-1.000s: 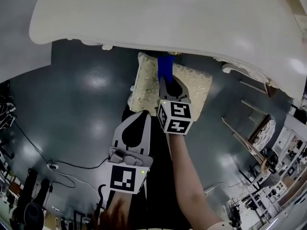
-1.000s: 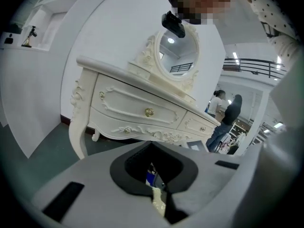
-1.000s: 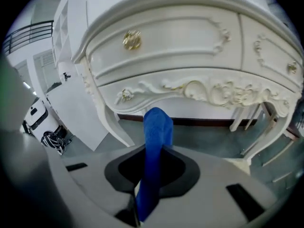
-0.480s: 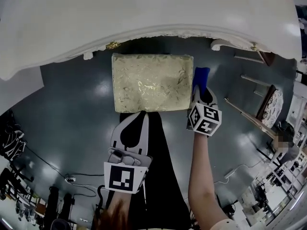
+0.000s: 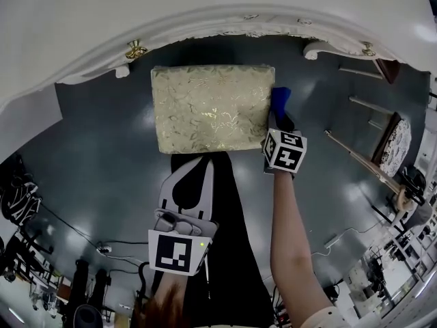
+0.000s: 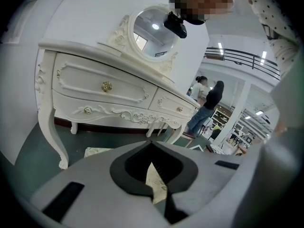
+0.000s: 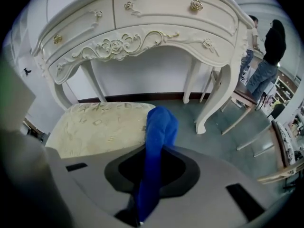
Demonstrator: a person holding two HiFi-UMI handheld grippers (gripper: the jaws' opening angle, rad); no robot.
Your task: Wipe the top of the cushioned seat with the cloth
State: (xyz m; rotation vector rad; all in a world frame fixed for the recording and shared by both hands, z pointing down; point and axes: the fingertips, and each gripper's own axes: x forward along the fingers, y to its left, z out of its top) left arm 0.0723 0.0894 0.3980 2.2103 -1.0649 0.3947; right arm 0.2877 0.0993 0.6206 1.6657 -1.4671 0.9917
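Cushioned seat (image 5: 210,108): cream-gold floral top, square, on floor. Blue cloth (image 5: 279,102) bunched, at seat's right edge.

No words, numbers, labels or brand marks can be read on anything in these views.

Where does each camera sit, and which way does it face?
Head view: on the head, looking down on cushioned seat, left gripper, right gripper, forearm.
Left gripper view: on that gripper, facing the dresser over its shut fingers.
Right gripper view: likewise, fingers pinching the cloth by the seat's edge.
Shared: head and right gripper views both show seat and cloth.
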